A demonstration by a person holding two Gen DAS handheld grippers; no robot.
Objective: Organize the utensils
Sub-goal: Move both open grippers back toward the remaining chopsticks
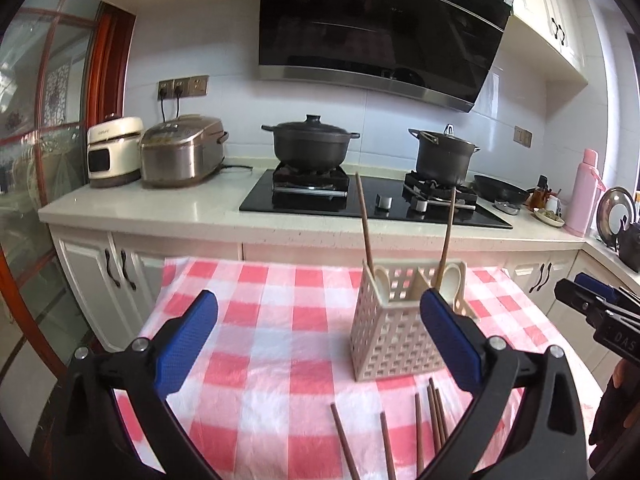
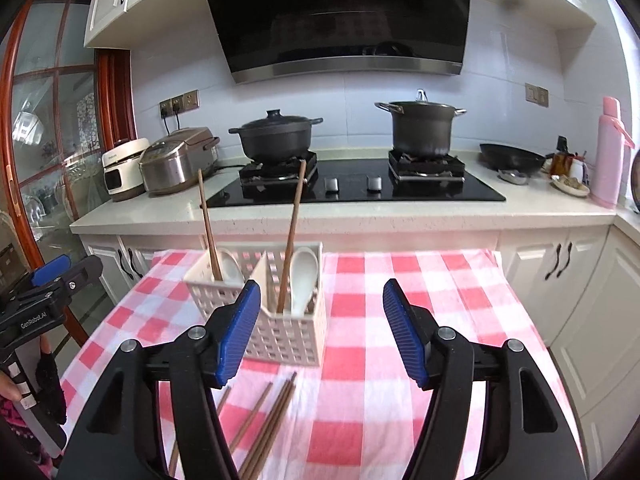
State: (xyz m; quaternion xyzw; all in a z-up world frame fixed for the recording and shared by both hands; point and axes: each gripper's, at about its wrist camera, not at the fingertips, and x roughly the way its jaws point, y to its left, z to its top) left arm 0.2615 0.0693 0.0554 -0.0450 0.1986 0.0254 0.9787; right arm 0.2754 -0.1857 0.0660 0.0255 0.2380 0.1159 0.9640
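A cream perforated utensil holder (image 1: 394, 332) (image 2: 280, 332) with two compartments stands on the red-and-white checked cloth (image 1: 280, 320) (image 2: 360, 360). Each compartment holds one upright brown chopstick (image 1: 365, 228) (image 2: 291, 236) and a white spoon (image 2: 304, 280). Several loose brown chopsticks (image 1: 434, 412) (image 2: 268, 420) lie flat on the cloth in front of the holder. My left gripper (image 1: 318, 320) is open wide with nothing between its blue pads, its right pad in front of the holder. My right gripper (image 2: 320, 328) is open and empty too, its left pad overlapping the holder.
Behind the table runs a counter (image 1: 160, 204) with a black gas hob (image 2: 360, 188), two dark pots (image 1: 310, 140) (image 2: 420, 128), two rice cookers (image 1: 182, 152), a frying pan (image 2: 512, 156) and a pink flask (image 2: 608, 152). White cabinets stand below and right. A glass door (image 2: 48, 120) is at the left.
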